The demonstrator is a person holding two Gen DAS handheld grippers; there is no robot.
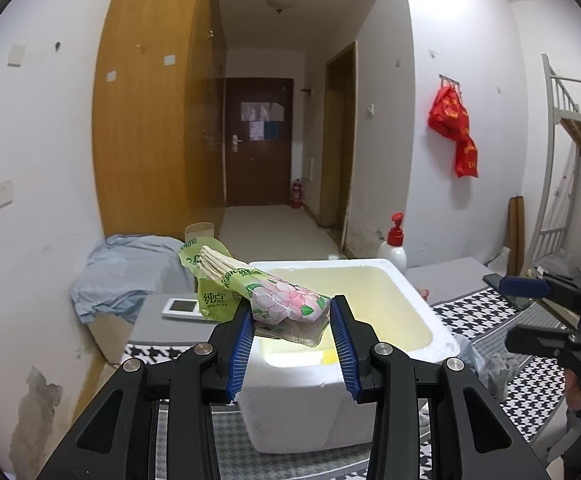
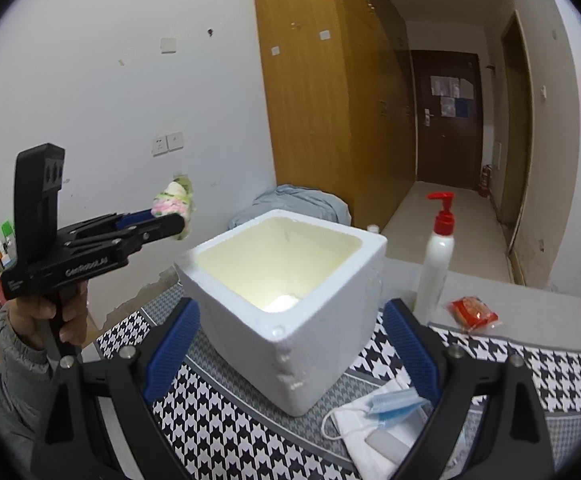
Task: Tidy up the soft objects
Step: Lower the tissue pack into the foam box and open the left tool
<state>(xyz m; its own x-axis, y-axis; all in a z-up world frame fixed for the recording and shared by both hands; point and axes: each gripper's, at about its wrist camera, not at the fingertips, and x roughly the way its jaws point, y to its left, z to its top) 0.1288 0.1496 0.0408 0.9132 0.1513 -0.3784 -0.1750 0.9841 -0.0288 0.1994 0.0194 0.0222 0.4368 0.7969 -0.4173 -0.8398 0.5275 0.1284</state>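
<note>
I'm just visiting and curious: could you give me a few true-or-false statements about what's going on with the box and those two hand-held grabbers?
1. The left gripper holds a flowered tissue pack. True.
2. The tissue pack already lies inside the foam box. False: it is held in the air.
3. The right gripper grips a face mask. False: its jaws are open and empty; the mask lies on the cloth.
4. A pump bottle with a red top stands beside the box. True.
</note>
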